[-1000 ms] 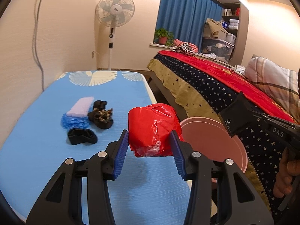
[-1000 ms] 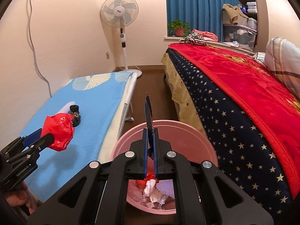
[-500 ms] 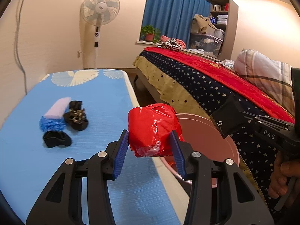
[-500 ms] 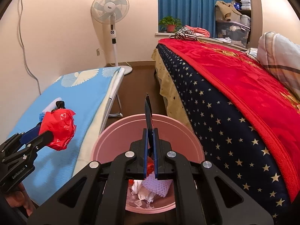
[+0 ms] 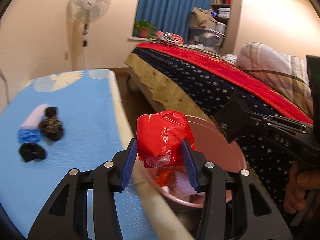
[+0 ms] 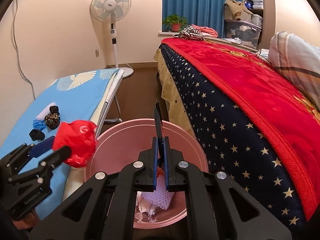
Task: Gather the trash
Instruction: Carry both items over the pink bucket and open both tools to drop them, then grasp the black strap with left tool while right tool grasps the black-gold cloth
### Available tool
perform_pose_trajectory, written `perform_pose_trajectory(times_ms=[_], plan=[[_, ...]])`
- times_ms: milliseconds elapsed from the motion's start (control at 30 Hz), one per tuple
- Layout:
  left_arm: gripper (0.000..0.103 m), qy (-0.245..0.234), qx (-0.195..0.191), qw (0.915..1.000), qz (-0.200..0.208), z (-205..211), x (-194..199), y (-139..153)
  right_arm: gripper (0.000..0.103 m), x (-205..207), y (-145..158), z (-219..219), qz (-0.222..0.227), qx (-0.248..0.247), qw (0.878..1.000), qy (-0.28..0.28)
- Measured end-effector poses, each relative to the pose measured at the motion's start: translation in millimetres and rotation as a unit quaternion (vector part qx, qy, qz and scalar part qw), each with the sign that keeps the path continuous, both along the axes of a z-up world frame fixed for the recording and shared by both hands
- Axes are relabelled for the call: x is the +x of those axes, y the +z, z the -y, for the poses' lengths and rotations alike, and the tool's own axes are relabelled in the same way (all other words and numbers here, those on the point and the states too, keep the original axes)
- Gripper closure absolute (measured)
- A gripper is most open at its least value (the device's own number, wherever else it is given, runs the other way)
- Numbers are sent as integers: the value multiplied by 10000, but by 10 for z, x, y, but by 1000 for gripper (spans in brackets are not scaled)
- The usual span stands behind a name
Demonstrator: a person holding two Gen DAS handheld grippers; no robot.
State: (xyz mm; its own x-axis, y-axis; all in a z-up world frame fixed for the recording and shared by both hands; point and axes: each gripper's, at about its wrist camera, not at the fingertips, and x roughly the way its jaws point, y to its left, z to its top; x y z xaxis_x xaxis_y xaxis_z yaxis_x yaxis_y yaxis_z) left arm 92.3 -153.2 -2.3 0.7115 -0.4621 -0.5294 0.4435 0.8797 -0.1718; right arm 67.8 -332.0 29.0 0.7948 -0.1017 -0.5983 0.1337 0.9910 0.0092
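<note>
A crumpled red plastic bag (image 5: 162, 138) sits between the blue pads of my left gripper (image 5: 159, 154), which is shut on it. The bag hangs over the near rim of the pink bucket (image 5: 220, 136), at the edge of the blue board. In the right wrist view the bag (image 6: 77, 140) and left gripper (image 6: 54, 146) are at the bucket's left rim (image 6: 124, 140). My right gripper (image 6: 160, 150) is above the bucket. Its jaws are opening, and a thin dark packet (image 6: 158, 120) still stands upright between them. Paper and white foam trash lies inside the bucket.
The blue-covered board (image 5: 80, 104) carries black scraps (image 5: 51, 128), a blue cover (image 5: 28, 136) and a white piece. A bed with a red and starry blanket (image 6: 240, 104) flanks the bucket on the right. A standing fan (image 6: 111, 10) is at the far wall. A person's hand (image 5: 298, 190) holds the right gripper.
My left gripper has carried the red bag rightwards, from above the blue board to over the bucket's rim. The right gripper's pads have parted slightly around the dark packet.
</note>
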Motion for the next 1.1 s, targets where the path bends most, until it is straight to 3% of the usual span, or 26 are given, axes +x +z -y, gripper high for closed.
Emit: perform_pose_trajectory(times_ms=[67,133,167,300,633,933,1000,1100], plan=[[54,-220,-41,9997,-115,61,59,-14,84,1,19,13,12,-24,10000,-43],[48,-199,16,9998,-81,88,72,-20,54,-5,49,17,31,-67,9999,-68],[48,-167,4,9998,-88,77,84,-22,53,-25,87,23,93,-104,9999,-91],[48,-53,-51,9999,-119,22,67,-18,53,-64,174,55,176,-58,9998,-85],[50,255,-2,9994,236,-324,-169,193,56,-245,339,-90,547,12,9985,66],[61,973,-46,9951,184,-865,-215,241,60,-301,413,-472,934,225,9948,350],[71,1120,-62,9935,210,-946,-199,251,60,-275,420,-571,943,202,9943,461],[77,1379,-149,9901,202,-1070,-146,259,60,-202,422,-735,914,127,9935,661]])
